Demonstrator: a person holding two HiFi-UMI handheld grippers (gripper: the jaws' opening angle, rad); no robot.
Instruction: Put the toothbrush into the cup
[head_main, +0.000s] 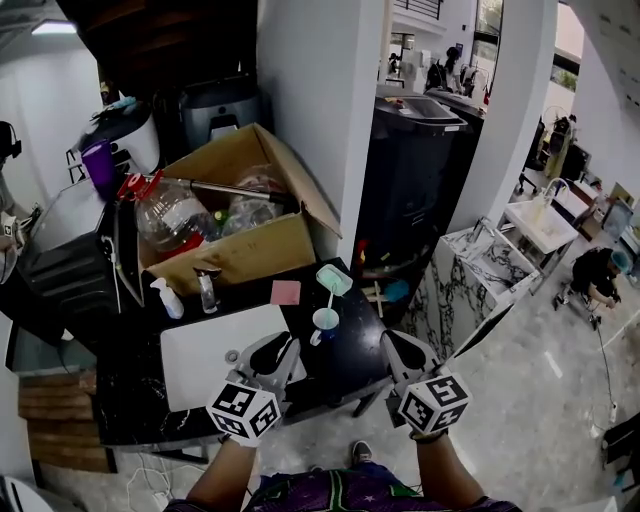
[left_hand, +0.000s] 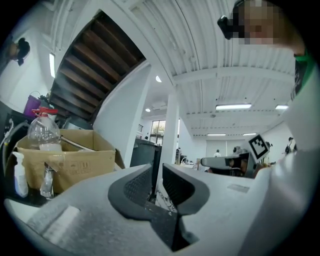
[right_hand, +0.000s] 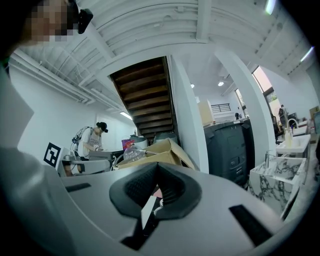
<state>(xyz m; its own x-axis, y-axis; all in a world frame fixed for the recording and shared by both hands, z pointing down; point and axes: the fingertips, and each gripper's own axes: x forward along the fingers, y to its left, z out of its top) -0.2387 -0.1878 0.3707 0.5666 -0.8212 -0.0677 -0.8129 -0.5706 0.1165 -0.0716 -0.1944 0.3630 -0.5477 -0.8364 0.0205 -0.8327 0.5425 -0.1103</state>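
Note:
On the black table stands a small pale teal cup. A toothbrush with a mint-green top leans up and back out of it. Both grippers hang at the table's near edge, short of the cup and apart from it. My left gripper is below and left of the cup, its jaws a narrow gap apart with nothing between them. My right gripper is below and right of the cup, and its pads meet at the tips with nothing held.
An open cardboard box with a big plastic bottle stands at the back. In front of it are a spray bottle, a small bottle and a pink square. A white board lies left of the cup, a white pillar rises behind it, and a marble-topped stand is to the right.

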